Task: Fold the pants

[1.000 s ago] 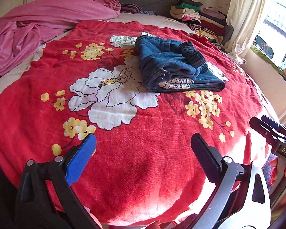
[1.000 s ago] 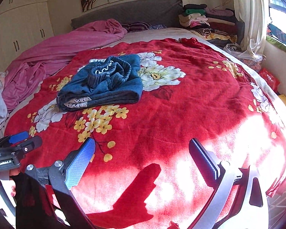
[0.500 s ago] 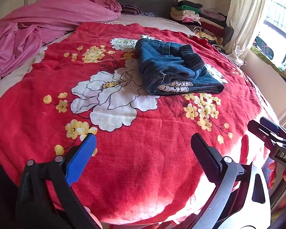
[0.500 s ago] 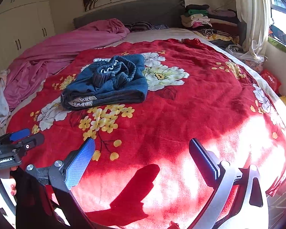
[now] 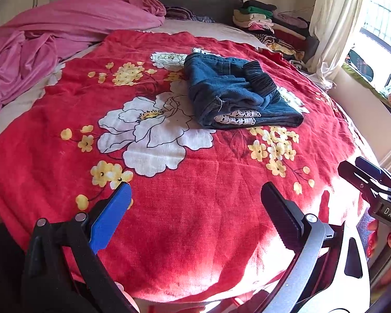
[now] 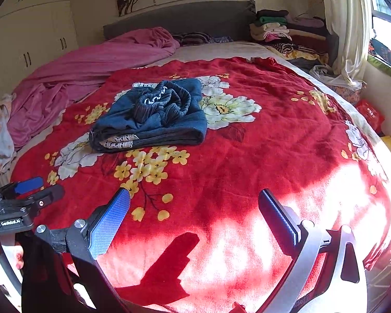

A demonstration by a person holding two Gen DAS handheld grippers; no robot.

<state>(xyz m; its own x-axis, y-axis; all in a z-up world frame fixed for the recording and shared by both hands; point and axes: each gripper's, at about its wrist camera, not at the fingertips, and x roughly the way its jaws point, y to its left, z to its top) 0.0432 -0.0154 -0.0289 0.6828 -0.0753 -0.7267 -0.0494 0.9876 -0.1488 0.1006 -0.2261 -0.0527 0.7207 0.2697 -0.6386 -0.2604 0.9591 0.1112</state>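
Blue denim pants lie folded in a compact stack on the red floral blanket, with white lace trim showing at the near edge. They also show in the right wrist view. My left gripper is open and empty, well short of the pants near the bed's front edge. My right gripper is open and empty, also back near the front edge. Each gripper shows at the side of the other's view: the right gripper and the left gripper.
A crumpled pink sheet lies at the back left. A stack of folded clothes sits by the grey headboard. A curtain and window are on the right, white wardrobes on the left.
Both grippers have drawn slightly back from the pants and stayed open. The pants have not moved.
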